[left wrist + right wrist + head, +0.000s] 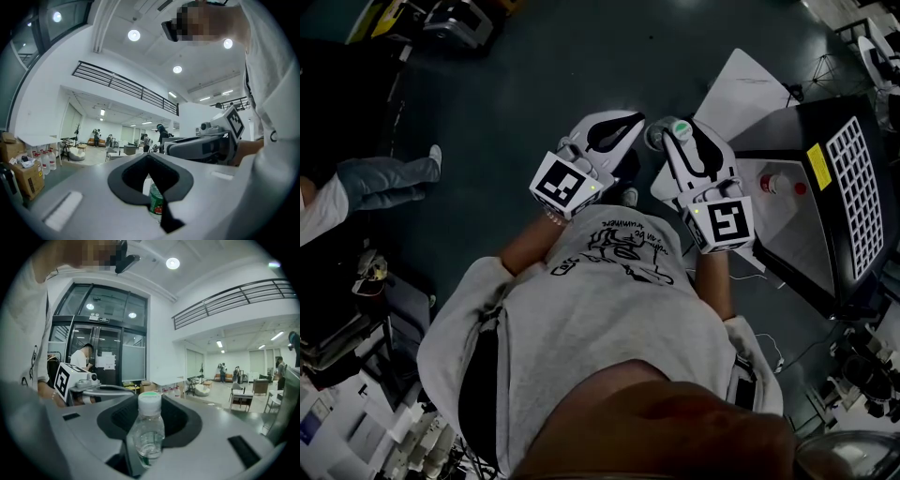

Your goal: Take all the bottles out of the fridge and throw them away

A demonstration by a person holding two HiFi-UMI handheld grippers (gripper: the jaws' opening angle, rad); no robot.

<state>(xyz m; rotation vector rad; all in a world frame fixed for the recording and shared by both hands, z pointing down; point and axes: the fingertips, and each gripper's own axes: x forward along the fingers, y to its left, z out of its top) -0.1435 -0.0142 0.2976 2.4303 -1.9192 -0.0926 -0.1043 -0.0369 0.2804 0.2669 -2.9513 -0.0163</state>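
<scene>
I am holding both grippers over the dark teal floor (506, 84), left of the black cabinet (825, 234); a white sheet (750, 89) is lying on the floor by the cabinet's far corner. The left gripper (614, 133) is clamping a green-labelled bottle (156, 200), and the right gripper (677, 141), nearer the cabinet, is gripping a clear bottle (147, 434) upright by its body. The room is showing as a white hall with a railed balcony (122, 84), ceiling lights (134, 35) and glass doors (101, 357).
</scene>
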